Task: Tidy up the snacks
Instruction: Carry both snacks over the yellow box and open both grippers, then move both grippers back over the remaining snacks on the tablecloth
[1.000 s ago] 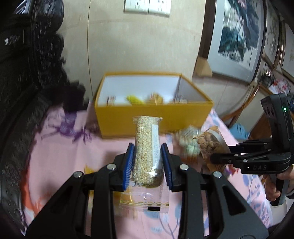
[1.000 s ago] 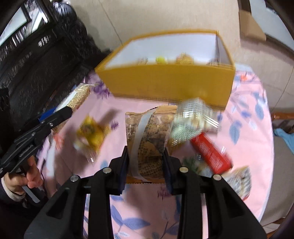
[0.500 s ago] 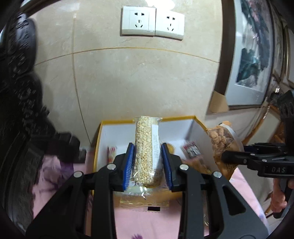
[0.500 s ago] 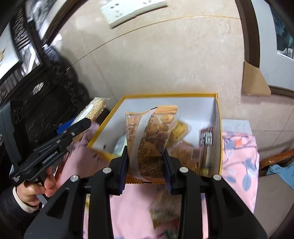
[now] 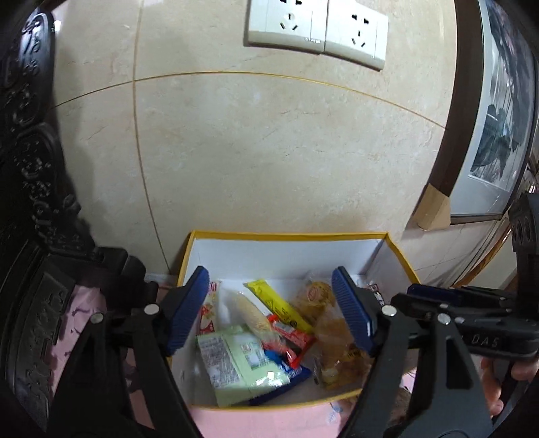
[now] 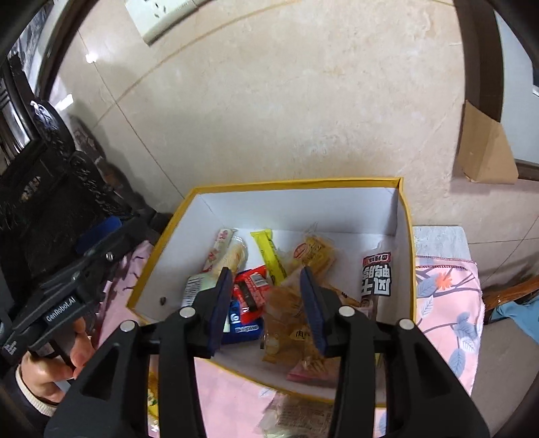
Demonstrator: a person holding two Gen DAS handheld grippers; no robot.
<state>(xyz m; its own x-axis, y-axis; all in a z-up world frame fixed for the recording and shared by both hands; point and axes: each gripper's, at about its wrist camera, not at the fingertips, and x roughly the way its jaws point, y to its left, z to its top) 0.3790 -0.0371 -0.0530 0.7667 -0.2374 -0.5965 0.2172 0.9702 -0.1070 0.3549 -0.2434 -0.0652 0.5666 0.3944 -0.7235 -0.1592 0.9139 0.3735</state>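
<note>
Over a yellow-rimmed box (image 5: 286, 235) of snacks against the far wall, the left gripper (image 5: 269, 311) has just spread wide with nothing between its fingers, while the right gripper (image 6: 266, 305) has just loosened above a tan cracker bag (image 6: 286, 323) lying inside the box.

One yellow box (image 6: 406, 236) is seen, with about eight snack packets counted inside. Two wall sockets (image 5: 316, 28) are counted at twelve o'clock, and two tongs.
</note>
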